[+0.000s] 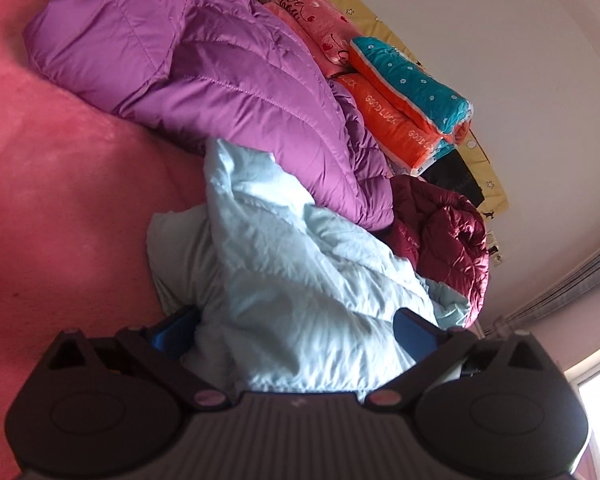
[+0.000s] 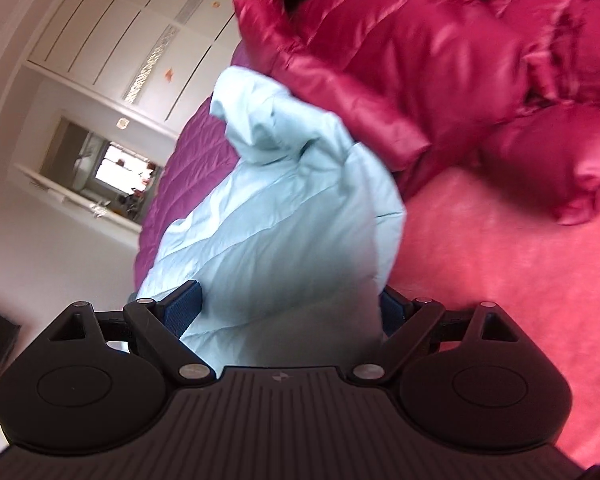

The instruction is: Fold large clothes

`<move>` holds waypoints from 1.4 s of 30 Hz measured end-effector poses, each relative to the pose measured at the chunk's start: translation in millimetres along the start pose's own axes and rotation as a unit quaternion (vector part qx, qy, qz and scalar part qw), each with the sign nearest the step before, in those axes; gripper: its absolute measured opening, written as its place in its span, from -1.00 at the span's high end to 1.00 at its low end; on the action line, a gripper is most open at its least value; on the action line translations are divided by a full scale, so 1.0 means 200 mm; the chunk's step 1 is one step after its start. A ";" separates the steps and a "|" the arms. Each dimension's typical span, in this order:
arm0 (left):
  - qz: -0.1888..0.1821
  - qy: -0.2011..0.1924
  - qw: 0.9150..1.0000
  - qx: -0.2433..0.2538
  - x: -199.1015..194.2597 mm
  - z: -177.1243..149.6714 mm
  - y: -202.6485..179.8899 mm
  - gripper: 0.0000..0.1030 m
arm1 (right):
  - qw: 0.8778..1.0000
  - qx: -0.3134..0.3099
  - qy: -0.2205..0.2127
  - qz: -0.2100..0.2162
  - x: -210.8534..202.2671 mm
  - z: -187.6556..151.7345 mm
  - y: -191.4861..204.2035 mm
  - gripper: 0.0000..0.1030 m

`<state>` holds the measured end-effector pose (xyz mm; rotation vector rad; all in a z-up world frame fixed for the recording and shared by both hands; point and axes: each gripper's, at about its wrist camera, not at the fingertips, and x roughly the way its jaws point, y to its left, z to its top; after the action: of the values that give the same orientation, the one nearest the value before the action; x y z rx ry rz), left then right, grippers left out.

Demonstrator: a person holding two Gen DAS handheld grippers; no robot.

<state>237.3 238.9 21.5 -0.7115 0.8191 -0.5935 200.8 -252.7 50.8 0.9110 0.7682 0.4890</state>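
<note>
A pale blue, thin quilted jacket [image 1: 292, 264] lies crumpled on a pink plush bed cover [image 1: 60, 184], its cloth full of fine creases and bunched into soft ridges. Seen from the right wrist, one part of it [image 2: 284, 200] stands up in a rounded hump with a folded lip at the top, and faint stitched seams cross its smooth side.

The left gripper [image 1: 296, 332] has its jaws spread wide; the blue fabric fills the gap between the two blue pads [image 1: 172, 332], which stand at either edge of the bunch and do not visibly squeeze it, so the cloth looks released. The right gripper [image 2: 288, 312] likewise has the jacket between its dark blue ribbed pads [image 2: 186, 312]; the cloth bulges against both of them, and whether they clamp it or merely flank it cannot be told.

Just behind the pale blue jacket lies a large purple quilted padded coat [image 1: 204, 80], touching it. Beside both sits a glossy dark red puffer jacket [image 1: 440, 232], heaped in folds. Further back, against the white wall [image 1: 500, 60], folded bedding is stacked: an orange quilt with "GOOD LUCK" lettering [image 1: 392, 120], a teal flowered quilt [image 1: 412, 80] on top of it, and a pink heart-printed quilt [image 1: 320, 20].
</note>
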 end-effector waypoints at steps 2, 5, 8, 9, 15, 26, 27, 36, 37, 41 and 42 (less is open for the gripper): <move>-0.007 0.003 1.000 -0.002 0.02 -0.01 0.00 -0.97 | 1.000 0.012 0.002 0.014 0.02 0.01 0.00 -1.00; -0.007 0.013 1.000 0.006 0.05 -0.02 -0.03 -0.98 | 0.999 0.023 0.002 0.029 0.03 0.00 0.01 -1.00; -0.011 0.016 1.000 0.008 0.08 -0.03 -0.04 -0.98 | 0.999 0.037 -0.002 0.038 0.06 0.00 0.02 -1.00; -0.012 0.016 1.000 0.011 0.08 -0.03 -0.05 -0.98 | 0.998 0.042 -0.006 0.036 0.06 -0.01 0.02 -1.00; -0.009 -0.005 1.000 0.022 0.08 -0.07 -0.06 -0.93 | 0.999 0.033 -0.012 -0.024 0.11 -0.02 0.10 -1.00; 0.054 -0.057 0.996 0.051 0.02 -0.16 -0.17 0.00 | 0.983 -0.110 0.012 -0.147 0.21 -0.02 0.35 -0.45; 0.061 -0.057 0.995 0.060 0.02 -0.16 -0.19 0.07 | 0.980 -0.127 0.012 -0.155 0.22 -0.03 0.38 -0.36; 0.071 -0.058 0.990 0.104 0.00 -0.10 -0.30 0.57 | 0.921 -0.309 -0.011 -0.236 0.27 -0.13 0.66 0.18; 0.072 -0.058 0.990 0.104 -0.01 -0.09 -0.33 0.61 | 0.913 -0.326 -0.011 -0.245 0.28 -0.14 0.71 0.24; 0.067 -0.059 0.991 0.095 -0.10 -0.03 -0.42 0.66 | 0.892 -0.366 -0.021 -0.263 0.25 -0.13 0.86 0.33; 0.066 -0.060 0.991 0.095 -0.13 0.00 -0.46 0.68 | 0.890 -0.370 -0.025 -0.264 0.24 -0.11 0.90 0.34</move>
<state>204.4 199.9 102.0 -0.5093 0.6806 -0.4976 203.3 -113.4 176.4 -0.0138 0.6677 0.2319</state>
